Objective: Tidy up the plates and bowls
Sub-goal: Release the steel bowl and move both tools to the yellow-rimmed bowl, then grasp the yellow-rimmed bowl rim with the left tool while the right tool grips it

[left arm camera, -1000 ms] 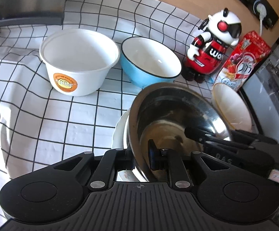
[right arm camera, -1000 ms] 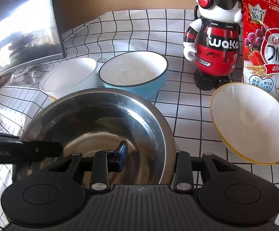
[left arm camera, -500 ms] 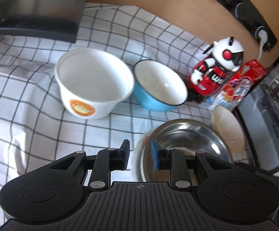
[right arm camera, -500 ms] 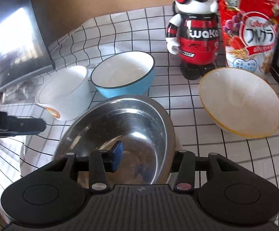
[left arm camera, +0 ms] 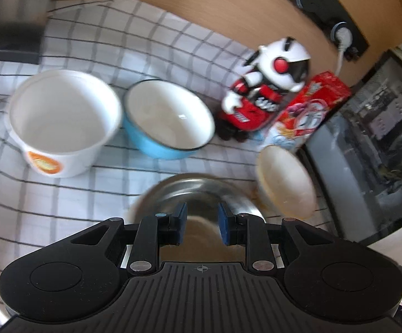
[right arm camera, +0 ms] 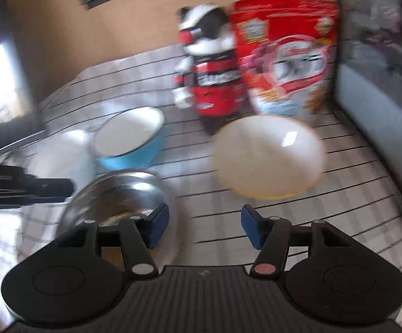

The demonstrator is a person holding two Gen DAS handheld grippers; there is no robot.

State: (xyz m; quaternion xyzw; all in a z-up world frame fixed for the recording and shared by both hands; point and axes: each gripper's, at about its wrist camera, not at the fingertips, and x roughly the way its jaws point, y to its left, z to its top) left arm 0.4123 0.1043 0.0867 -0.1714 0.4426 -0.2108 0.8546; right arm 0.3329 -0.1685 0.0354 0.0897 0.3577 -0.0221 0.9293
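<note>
Left wrist view: left gripper [left arm camera: 200,223] pads slightly apart, empty, steel bowl [left arm camera: 201,191] on the checked cloth [left arm camera: 62,202] directly below and beyond them; right wrist view: right gripper [right arm camera: 205,226] jaws opening, nothing between, steel bowl [right arm camera: 117,194] beside its left finger, cream bowl [right arm camera: 267,155] ahead.

A home kitchen: checked tablecloth [left arm camera: 95,41], bowls, cereal bag [right arm camera: 287,55], toy robot [left arm camera: 267,88].

Bare checked cloth [left arm camera: 48,202] is left open ahead-left of the steel bowl [left arm camera: 198,191]. Farther back, passage is blocked by the white tub [left arm camera: 62,119], blue bowl [left arm camera: 167,122], toy robot [left arm camera: 267,88] and cereal bag [right arm camera: 287,58].
</note>
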